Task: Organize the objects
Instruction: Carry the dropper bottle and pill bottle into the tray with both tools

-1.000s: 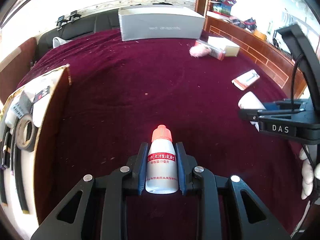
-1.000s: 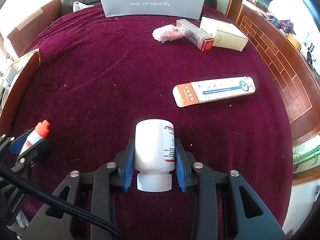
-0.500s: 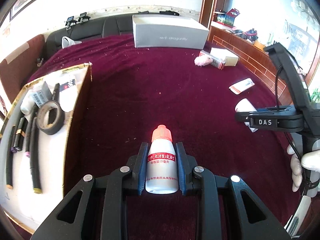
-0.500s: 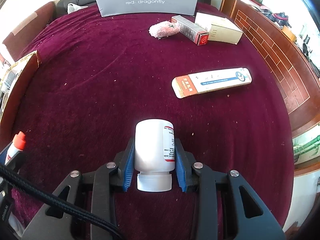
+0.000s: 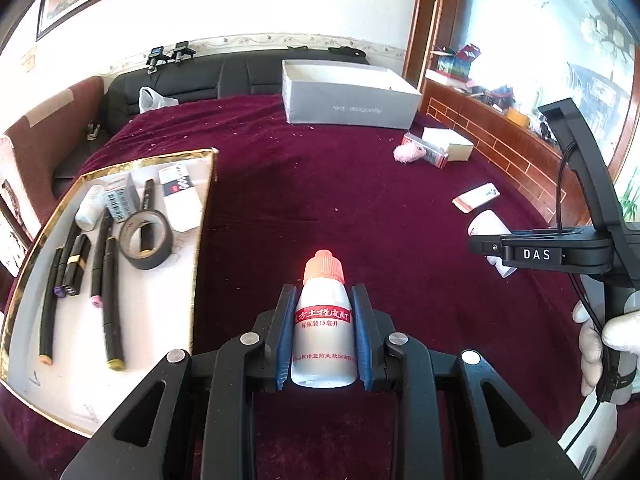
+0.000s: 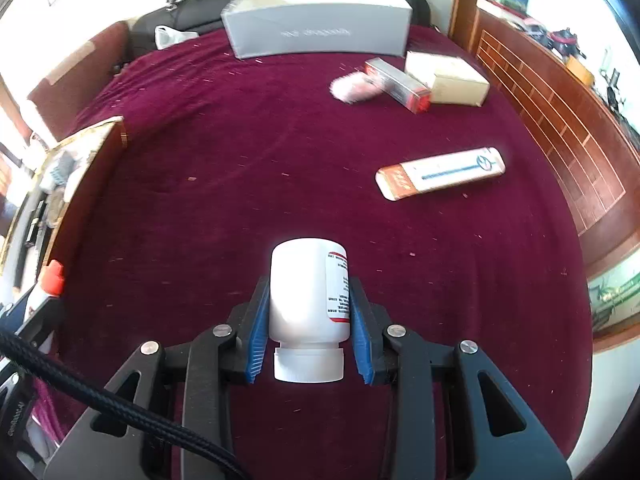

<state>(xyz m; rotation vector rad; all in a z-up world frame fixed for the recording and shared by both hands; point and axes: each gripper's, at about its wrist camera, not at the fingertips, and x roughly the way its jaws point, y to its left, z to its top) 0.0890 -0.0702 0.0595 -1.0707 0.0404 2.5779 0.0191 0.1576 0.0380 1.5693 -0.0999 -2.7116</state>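
Observation:
My left gripper is shut on a small white dropper bottle with an orange-red cap and a red label, held above the maroon cloth. My right gripper is shut on a white pill bottle, its cap pointing back toward the camera. In the left wrist view the right gripper shows at the right edge with that pill bottle in it and a gloved hand on its handle. The dropper's orange cap peeks in at the left of the right wrist view.
A gold-rimmed tray at the left holds markers, a tape roll, small boxes and a small bottle. A grey shoebox stands at the back. A long flat carton, a red box, a beige box and a pink puff lie right.
Both grippers have risen with their bottles still held. The left wrist view has swung left, bringing the whole tray into sight. The right wrist view has pulled back from the cloth.

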